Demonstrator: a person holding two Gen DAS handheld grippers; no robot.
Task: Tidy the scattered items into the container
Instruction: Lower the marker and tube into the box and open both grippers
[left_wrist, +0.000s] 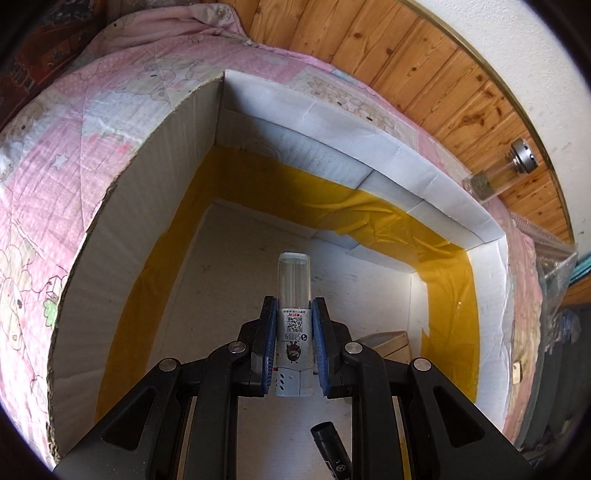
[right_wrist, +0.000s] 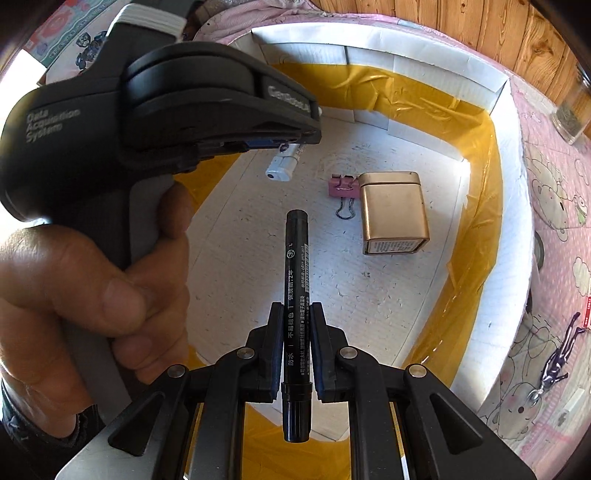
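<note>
A cardboard box (left_wrist: 122, 236) with white walls and yellow tape inside lies below both grippers. My left gripper (left_wrist: 294, 306) is shut on a small white tube with a clear cap (left_wrist: 293, 280), pointing down into the box. In the right wrist view a hand holds that left gripper (right_wrist: 295, 144) at upper left, and the white tube (right_wrist: 282, 168) sticks out under it. My right gripper (right_wrist: 296, 308) is shut on a black marker (right_wrist: 295, 258) above the box floor. The marker's end (left_wrist: 330, 448) shows low in the left wrist view. A gold tin (right_wrist: 393, 212) and a pink binder clip (right_wrist: 343, 188) lie on the box floor.
The box rests on a pink patterned quilt (left_wrist: 74, 147). A glass jar with a metal lid (left_wrist: 498, 173) lies beyond the box against the wooden wall panel (left_wrist: 369, 44). A purple figure keychain (right_wrist: 557, 362) lies on the quilt to the right of the box.
</note>
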